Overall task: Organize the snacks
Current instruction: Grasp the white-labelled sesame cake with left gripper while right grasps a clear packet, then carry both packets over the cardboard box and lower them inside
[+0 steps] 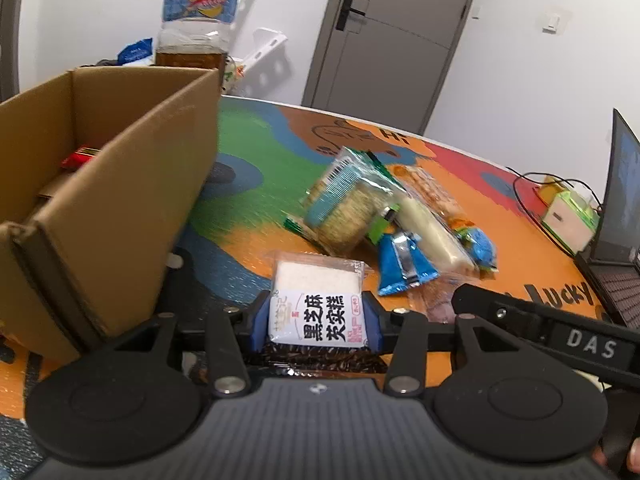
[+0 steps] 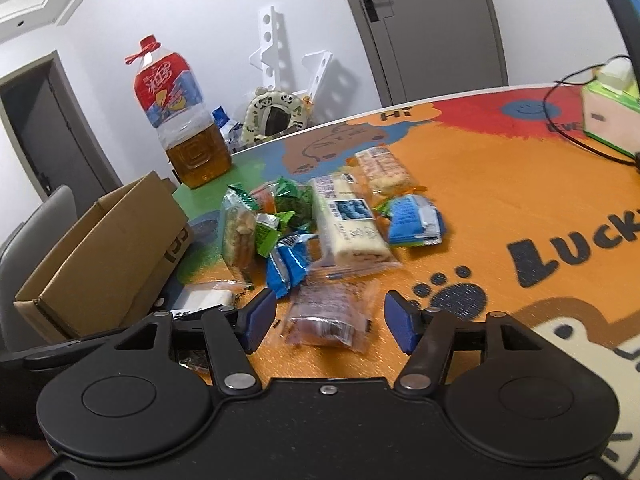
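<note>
Nearest us, our left gripper [image 1: 318, 322] has its blue pads pressed against both sides of a white sesame cake packet [image 1: 316, 300], which lies on the orange table mat [image 1: 500, 240] with a dark seed packet [image 1: 320, 356] under its near end. We judge this the grasp step of sorting: the packet is clamped but not yet lifted. The cardboard box [image 1: 120, 208] stands just to the left of this gripper, open-topped, with a red snack [image 1: 80, 156] already inside. Next we need to lift the packet over the near wall and release it inside.

Our right gripper [image 2: 330, 320] has its pads apart, astride a clear-wrapped reddish snack [image 2: 328, 314] without touching it. Ahead of it lies the snack pile [image 2: 340, 220]; closing the pads would secure that snack.
</note>
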`<state>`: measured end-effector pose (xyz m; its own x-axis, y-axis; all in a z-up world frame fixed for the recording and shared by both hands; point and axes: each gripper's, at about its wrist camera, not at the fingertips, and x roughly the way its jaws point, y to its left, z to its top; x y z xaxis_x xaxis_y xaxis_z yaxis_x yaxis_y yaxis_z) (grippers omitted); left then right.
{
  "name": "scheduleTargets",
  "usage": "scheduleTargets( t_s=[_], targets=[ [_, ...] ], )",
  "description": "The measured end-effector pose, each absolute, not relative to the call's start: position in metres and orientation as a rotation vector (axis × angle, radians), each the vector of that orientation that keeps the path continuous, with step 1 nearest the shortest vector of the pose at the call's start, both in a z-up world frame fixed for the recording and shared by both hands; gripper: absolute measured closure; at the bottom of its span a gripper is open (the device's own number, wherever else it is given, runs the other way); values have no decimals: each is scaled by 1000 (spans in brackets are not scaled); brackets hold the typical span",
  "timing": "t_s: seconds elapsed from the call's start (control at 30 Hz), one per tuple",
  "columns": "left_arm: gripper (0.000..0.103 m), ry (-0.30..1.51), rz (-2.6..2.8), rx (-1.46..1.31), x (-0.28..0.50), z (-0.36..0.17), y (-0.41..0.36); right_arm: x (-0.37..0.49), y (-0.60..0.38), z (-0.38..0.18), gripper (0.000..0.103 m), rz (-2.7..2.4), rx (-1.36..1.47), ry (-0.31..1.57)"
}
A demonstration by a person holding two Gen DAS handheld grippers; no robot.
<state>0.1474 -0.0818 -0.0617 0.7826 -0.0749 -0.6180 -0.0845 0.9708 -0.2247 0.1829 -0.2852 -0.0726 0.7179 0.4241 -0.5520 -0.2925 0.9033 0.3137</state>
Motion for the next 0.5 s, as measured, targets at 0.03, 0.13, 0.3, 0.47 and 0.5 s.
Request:
scheduleTargets(
  t_s=[0.03, 0.13, 0.3, 0.47, 0.5],
  targets=[
    [58, 671, 9, -248, 147, -62, -81, 185, -283, -73, 42, 399, 203, 664],
    [58, 669, 16, -253, 148, -62, -79, 190, -274, -76, 40, 391, 173, 678],
    [58, 672, 24, -252, 149, -63, -79, 188, -268, -83, 52, 362, 124, 680],
    [58, 656, 15, -246, 145, -57, -83, 184, -281, -81, 65, 373, 167, 684],
    [58, 653, 10, -249, 144, -55, -84, 181, -283, -79, 65, 368, 173, 679]
  ],
)
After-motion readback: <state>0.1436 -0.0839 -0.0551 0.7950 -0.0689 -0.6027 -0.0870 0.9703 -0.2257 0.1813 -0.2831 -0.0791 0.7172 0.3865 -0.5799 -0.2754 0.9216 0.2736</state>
